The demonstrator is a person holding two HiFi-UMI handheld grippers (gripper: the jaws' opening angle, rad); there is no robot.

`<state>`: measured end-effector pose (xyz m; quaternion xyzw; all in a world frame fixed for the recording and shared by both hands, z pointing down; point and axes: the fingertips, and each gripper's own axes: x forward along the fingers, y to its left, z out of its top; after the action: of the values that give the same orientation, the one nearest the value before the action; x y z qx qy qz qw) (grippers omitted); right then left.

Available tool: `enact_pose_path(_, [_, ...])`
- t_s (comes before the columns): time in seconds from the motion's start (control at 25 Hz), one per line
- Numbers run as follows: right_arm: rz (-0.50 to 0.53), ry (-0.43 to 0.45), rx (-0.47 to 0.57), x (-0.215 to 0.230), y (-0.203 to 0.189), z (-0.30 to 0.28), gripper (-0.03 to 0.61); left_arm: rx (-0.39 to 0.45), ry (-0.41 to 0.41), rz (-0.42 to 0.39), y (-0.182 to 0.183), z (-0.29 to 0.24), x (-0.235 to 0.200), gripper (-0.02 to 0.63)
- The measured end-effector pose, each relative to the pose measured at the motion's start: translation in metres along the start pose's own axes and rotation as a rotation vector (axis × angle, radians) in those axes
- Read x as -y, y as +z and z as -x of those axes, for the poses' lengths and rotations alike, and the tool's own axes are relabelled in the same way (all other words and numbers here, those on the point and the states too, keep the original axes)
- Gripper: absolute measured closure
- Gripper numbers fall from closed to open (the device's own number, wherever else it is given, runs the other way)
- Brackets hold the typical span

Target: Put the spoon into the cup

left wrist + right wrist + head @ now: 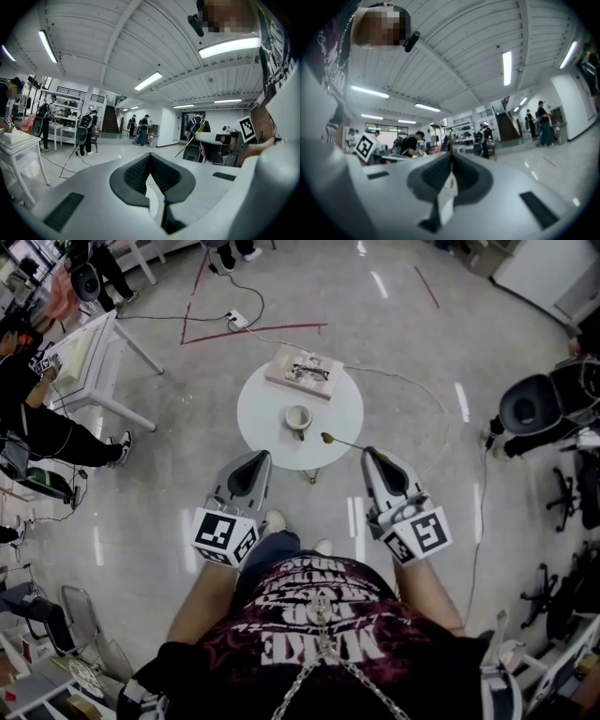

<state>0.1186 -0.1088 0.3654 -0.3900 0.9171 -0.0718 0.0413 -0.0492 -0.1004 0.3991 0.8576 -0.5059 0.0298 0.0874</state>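
Observation:
A white cup (298, 418) stands near the middle of the round white table (258, 409). My right gripper (368, 452) is shut on the handle end of a gold spoon (339, 441). The spoon's bowl points left, over the table's right front edge and to the right of the cup, apart from it. In the left gripper view the spoon (190, 140) shows as a slanting yellow line ahead of the right gripper (220, 138). My left gripper (259, 457) is at the table's front left edge with its jaws together and nothing in them. The right gripper view shows only the handle, edge-on between the fingertips (451, 157).
A flat tray with dark items (303, 371) lies at the back of the table. A cable runs over the floor behind it. A white desk with a person (56, 381) is far left, and office chairs (530, 404) stand at the right.

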Motion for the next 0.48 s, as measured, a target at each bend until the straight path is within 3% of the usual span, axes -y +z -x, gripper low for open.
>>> enact_pose_path(0.48, [-0.024, -0.046, -0.013, 0.011, 0.004, -0.055, 0.543, -0.003, -0.048, 0.025, 0.008, -0.033, -0.055, 0.585])
